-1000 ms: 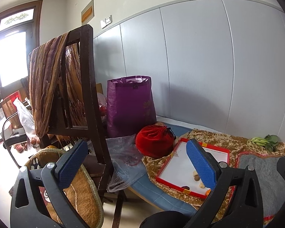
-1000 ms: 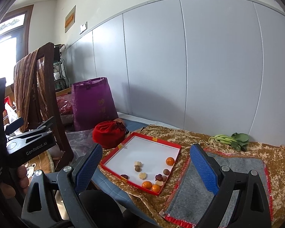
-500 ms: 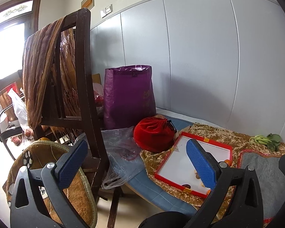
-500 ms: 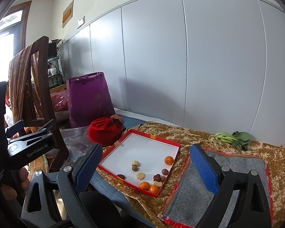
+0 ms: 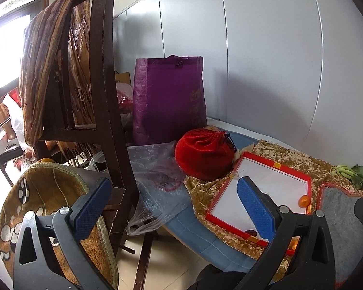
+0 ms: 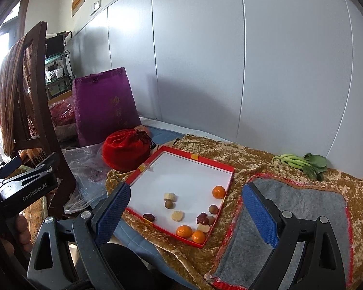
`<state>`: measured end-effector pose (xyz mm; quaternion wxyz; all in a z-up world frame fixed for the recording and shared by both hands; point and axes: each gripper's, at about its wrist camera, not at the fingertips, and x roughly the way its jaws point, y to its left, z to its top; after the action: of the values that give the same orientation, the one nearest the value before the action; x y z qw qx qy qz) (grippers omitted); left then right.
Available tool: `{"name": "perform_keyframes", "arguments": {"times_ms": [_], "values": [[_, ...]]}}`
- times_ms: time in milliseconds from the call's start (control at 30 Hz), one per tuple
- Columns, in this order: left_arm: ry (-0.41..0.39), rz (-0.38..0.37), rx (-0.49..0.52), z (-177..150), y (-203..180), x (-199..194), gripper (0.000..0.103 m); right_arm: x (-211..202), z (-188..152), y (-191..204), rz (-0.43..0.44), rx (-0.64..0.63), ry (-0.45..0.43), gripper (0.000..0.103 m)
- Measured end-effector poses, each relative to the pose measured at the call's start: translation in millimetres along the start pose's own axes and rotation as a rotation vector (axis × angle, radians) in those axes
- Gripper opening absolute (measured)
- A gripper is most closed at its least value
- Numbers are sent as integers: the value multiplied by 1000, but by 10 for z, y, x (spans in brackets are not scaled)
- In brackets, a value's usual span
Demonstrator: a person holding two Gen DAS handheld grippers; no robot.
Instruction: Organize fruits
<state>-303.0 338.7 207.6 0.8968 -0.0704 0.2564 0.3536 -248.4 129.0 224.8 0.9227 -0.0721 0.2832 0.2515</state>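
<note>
A red-rimmed white tray (image 6: 196, 159) lies on a gold patterned cloth (image 6: 251, 154). In it lie three small oranges (image 6: 218, 191), brown round fruits (image 6: 169, 204), dark red dates (image 6: 202, 218) and pale banana pieces (image 6: 170, 196), mostly near its front right corner. My right gripper (image 6: 186, 215) is open, hovering before the tray's near edge with nothing between its fingers. My left gripper (image 5: 174, 207) is open too, off the tray's left, over a chair and a plastic bag. In the left wrist view the tray (image 5: 273, 166) shows one orange (image 5: 303, 201); the right finger hides most fruit.
A dark wooden chair (image 5: 109, 101) draped with a striped cloth stands left. A purple bag (image 6: 104, 106), a red drawstring pouch (image 6: 127, 151) and a clear plastic bag (image 5: 157, 176) lie left of the tray. A grey felt mat (image 6: 300, 207) and green leafy vegetables (image 6: 300, 162) sit right.
Both grippers have moved forward, closer to the table and tray. Each stays open and holds nothing.
</note>
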Motion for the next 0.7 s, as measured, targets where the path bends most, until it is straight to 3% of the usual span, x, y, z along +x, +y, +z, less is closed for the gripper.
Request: {"name": "perform_keyframes", "arguments": {"times_ms": [267,700], "values": [[43,-17,19,35,-208,271,103,323,-21,-32,4,12,38,94],[7,-125,132,58,-798,-125,103,203,-84,-381,-17,97,21,94]]}}
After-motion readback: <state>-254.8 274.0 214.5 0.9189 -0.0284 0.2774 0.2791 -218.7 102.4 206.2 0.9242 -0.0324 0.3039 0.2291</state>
